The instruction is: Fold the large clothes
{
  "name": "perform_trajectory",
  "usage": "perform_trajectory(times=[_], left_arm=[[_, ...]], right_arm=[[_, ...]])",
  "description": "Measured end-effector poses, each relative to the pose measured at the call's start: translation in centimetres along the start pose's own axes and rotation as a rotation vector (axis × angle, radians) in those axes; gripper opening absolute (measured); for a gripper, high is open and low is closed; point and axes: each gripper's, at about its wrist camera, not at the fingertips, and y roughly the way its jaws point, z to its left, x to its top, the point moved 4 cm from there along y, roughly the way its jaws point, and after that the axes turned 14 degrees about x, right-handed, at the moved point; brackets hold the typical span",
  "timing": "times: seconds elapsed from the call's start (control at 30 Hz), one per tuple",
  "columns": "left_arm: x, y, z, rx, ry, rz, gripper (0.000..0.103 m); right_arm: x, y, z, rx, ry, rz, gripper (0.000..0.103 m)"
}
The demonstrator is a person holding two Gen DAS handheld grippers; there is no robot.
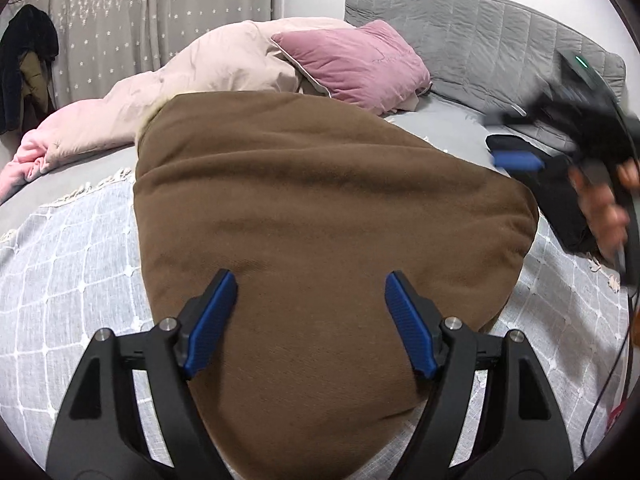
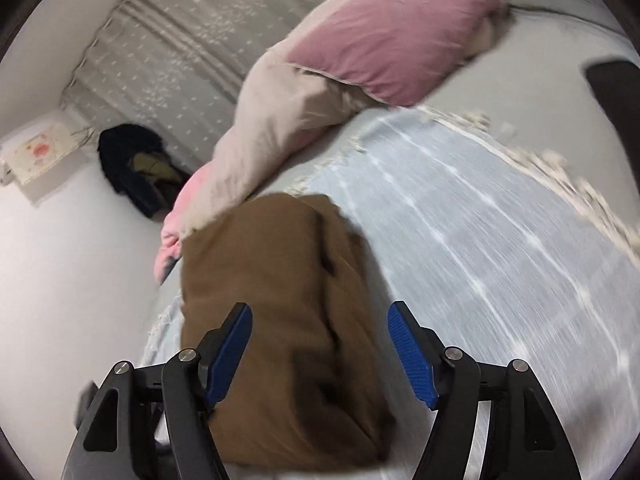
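A brown garment [image 1: 320, 216], already folded into a thick, rounded block, lies on the checked throw [image 1: 72, 280] that covers the bed. Beyond the garment lie a pink duvet [image 1: 200, 80] and a mauve pillow [image 1: 356, 64]; on the far side of the garment from the duvet lies a dark item [image 1: 560, 208], too blurred to identify.

The left gripper [image 1: 310, 312] hovers over the near end of the garment, jaws set wide, pads clear of the cloth, nothing held. The right gripper [image 2: 320, 344] looks along the garment's layered side edge, where stacked folds show; its jaws are likewise apart and grip nothing. In the left wrist view the right gripper [image 1: 516, 140] appears beside the far corner of the garment, smeared by motion, a hand [image 1: 600, 208] on its handle.

The step in hand appears to be a last fold or a tidying of the block. To do it well, each gripper should take one corner of the same end, pinching all layers together, not the top layer alone, so the stack does not slide apart. Lift both corners evenly, carry the end over the middle of the garment, and lower it square to the edge beneath. Thick fabric tends to spring back, so press the crease before release
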Motion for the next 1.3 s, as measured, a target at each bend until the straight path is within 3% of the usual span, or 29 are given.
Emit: perform_trajectory(times=[0.1,0.23,0.27,0.3,0.37,0.47,0.53,0.57,0.6,0.7,0.73,0.8,0.83,0.87,0.97,1.03,1.1,1.2,1.3], left_arm=[[-0.4,-0.3,-0.1,0.003,-0.013,-0.004,0.077],[-0.5,-0.3,-0.2,-0.004,-0.006,-0.003,0.077],[-0.5,-0.4,-0.2,-0.01,0.004,-0.004,0.077],[-0.6,-0.4,-0.2,-0.012,0.011,-0.004,0.077],[-0.6,-0.5,0.1,-0.029,0.016,-0.002,0.077],[-0.8,-1.0,0.3,-0.105,0.004,-0.003,0.077],[-0.7,-1.5,0.2,-0.137,0.025,0.009,0.077],[-0.6,-1.7,0.3,-0.147,0.044,0.026,0.077],[-0.4,-1.8,0.6,-0.157,0.047,0.04,0.077],[0.5,-1.6,3.1,-0.182,-0.013,0.08,0.077],[0.9,-1.0,4.8,-0.159,-0.061,0.095,0.077],[1.2,0.6,7.1,-0.114,-0.14,0.13,0.078],[1.3,1.8,9.0,-0.098,-0.223,0.169,0.078],[1.3,2.9,10.4,-0.113,-0.297,0.202,0.078],[0.5,6.1,12.5,-0.195,-0.484,0.313,0.078],[0.1,7.9,13.0,-0.279,-0.584,0.357,0.082],[-0.3,9.4,12.9,-0.34,-0.664,0.377,0.082],[-0.7,10.9,12.7,-0.413,-0.741,0.397,0.085],[-1.5,12.9,12.2,-0.53,-0.893,0.463,0.082]], right_arm=[[2.3,4.9,0.6,0.001,-0.032,0.098,0.071],[3.9,11.6,0.3,-0.149,-0.035,0.201,0.069],[3.8,12.6,0.4,-0.131,-0.034,0.216,0.043],[3.7,13.0,0.8,-0.104,-0.051,0.227,0.025],[4.1,12.7,3.2,-0.107,-0.157,0.194,0.011],[5.1,10.5,4.5,-0.071,-0.227,0.078,0.01],[5.3,11.2,-0.1,-0.306,-0.167,0.083,0.003],[4.9,11.5,-3.6,-0.495,-0.128,0.113,0.003],[4.3,11.4,-5.7,-0.536,-0.084,0.137,0.004],[2.4,9.0,-9.3,-0.312,0.094,0.121,0.008],[2.1,7.7,-9.6,-0.269,0.095,0.111,0.016],[2.0,6.1,-9.3,-0.198,0.092,0.104,0.047],[2.1,5.3,-9.1,-0.129,0.12,0.092,0.068],[2.3,4.7,-8.8,-0.05,0.156,0.08,0.077],[3.0,4.5,-7.5,0.193,0.264,0.095,0.089],[3.1,6.1,-5.7,0.274,0.284,0.158,0.092],[2.1,8.3,-5.1,0.265,0.264,0.259,0.093],[0.2,11.8,-6.4,0.175,0.29,0.37,0.093],[-1.2,13.5,-7.6,0.263,0.374,0.375,0.092]])
